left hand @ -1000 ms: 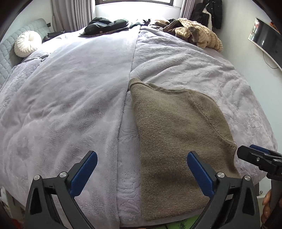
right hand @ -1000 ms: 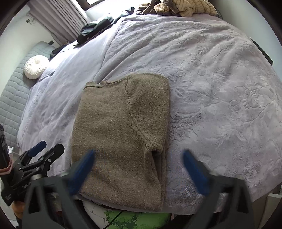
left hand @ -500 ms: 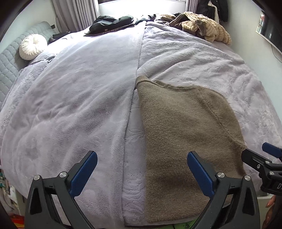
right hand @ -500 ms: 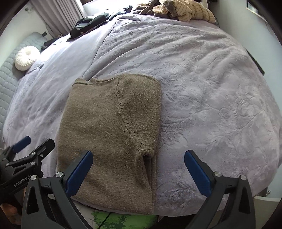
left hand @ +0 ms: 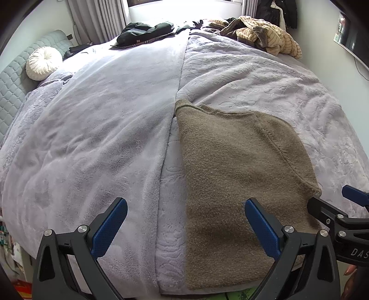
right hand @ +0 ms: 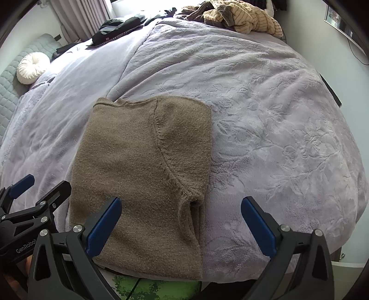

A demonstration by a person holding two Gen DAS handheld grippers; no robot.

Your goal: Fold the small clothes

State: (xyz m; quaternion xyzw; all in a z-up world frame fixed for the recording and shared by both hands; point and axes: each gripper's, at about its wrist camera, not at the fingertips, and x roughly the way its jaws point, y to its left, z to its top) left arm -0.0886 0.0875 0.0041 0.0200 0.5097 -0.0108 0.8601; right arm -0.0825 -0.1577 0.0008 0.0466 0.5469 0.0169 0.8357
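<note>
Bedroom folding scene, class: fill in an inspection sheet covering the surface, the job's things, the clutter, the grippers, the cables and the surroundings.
Surface: lilac embossed blanket covering the bed.
Job's things: brown knitted sweater lies flat at the near edge, its right side folded inward.
Clutter: striped beige clothes pile and dark garments at the far end; white round cushion.
Grippers: left gripper and right gripper both open, holding nothing, hovering over the sweater's near edge.
Cables: a thin cable on the right wall.
Surroundings: grey curtains, quilted headboard, wall-mounted screen.
</note>
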